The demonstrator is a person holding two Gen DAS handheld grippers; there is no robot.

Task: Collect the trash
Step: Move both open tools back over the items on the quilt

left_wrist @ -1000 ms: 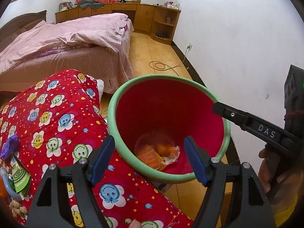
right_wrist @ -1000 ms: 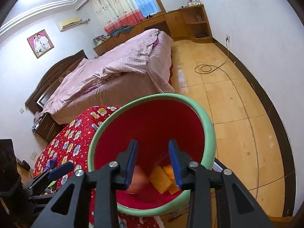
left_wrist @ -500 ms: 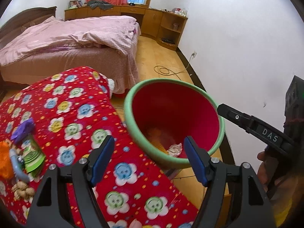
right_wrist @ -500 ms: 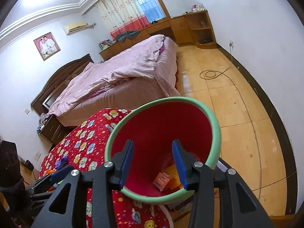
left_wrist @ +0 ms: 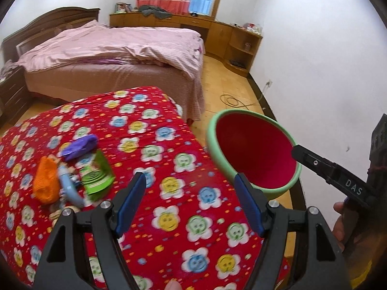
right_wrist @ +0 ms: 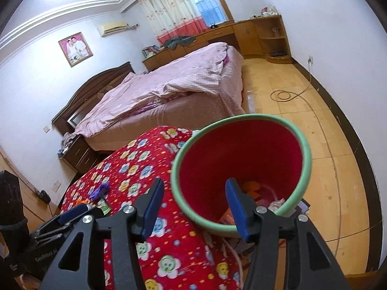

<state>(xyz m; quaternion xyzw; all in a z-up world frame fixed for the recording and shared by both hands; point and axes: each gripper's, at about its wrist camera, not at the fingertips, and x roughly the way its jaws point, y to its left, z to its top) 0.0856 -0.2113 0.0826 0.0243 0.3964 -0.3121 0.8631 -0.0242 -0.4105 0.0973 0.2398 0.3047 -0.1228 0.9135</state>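
STATE: my left tongs (left_wrist: 189,199) spread, empty; my right tongs (right_wrist: 193,209) opening, empty, over bin (right_wrist: 306,159) | TARGET: trash pile (left_wrist: 72,176) on red tabletop (left_wrist: 169,159), ahead-left of left tongs | AXIS: green packet (left_wrist: 98,175) runs away from me | NEARER: left hand.

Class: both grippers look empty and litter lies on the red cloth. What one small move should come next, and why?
Probably swing the left gripper toward the litter pile on the red cloth. Its jaws are open and empty; the bin already holds some rubbish. The right gripper is opening, empty.
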